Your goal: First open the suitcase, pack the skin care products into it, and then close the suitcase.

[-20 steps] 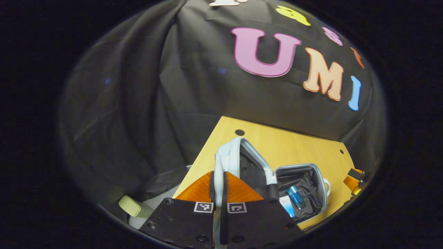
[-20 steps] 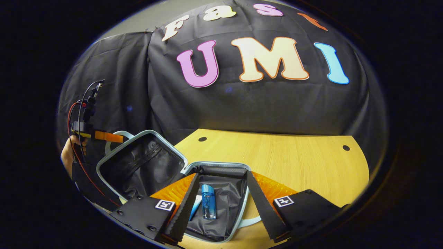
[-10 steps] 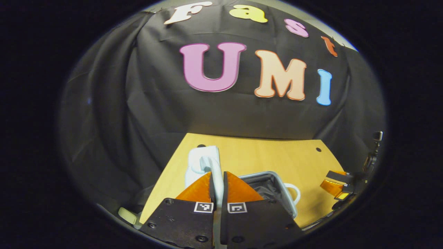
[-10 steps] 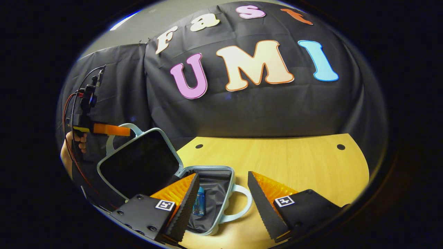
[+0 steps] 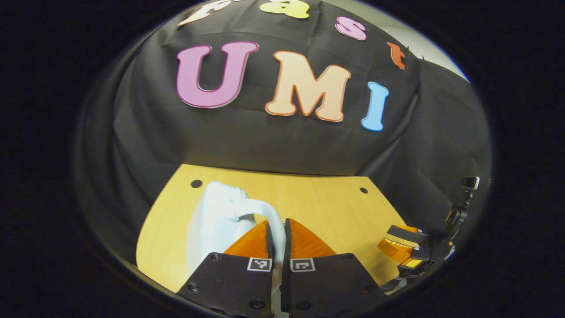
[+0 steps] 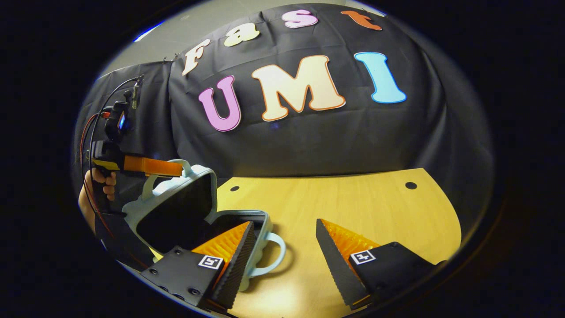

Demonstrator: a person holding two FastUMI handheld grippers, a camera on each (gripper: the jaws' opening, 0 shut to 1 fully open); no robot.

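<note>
The left gripper (image 5: 277, 234) was clamped on the lid handle (image 5: 269, 218) of the suitcase (image 6: 185, 207), w/ the lid tilted half-down over the base on the tabletop (image 6: 353, 207). The right gripper (image 6: 284, 247) was wide open, empty, just beside the case's front handle (image 6: 274, 254).

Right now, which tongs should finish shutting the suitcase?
Left. The left tongs already pinch the lid handle of the half-lowered suitcase lid; the right tongs hang open beside the case, holding nothing.

left gripper (image 5: 277, 234) pinches the handle (image 5: 269, 221) of the pale suitcase lid (image 5: 212, 221) above the wooden table (image 5: 318, 207).
</note>
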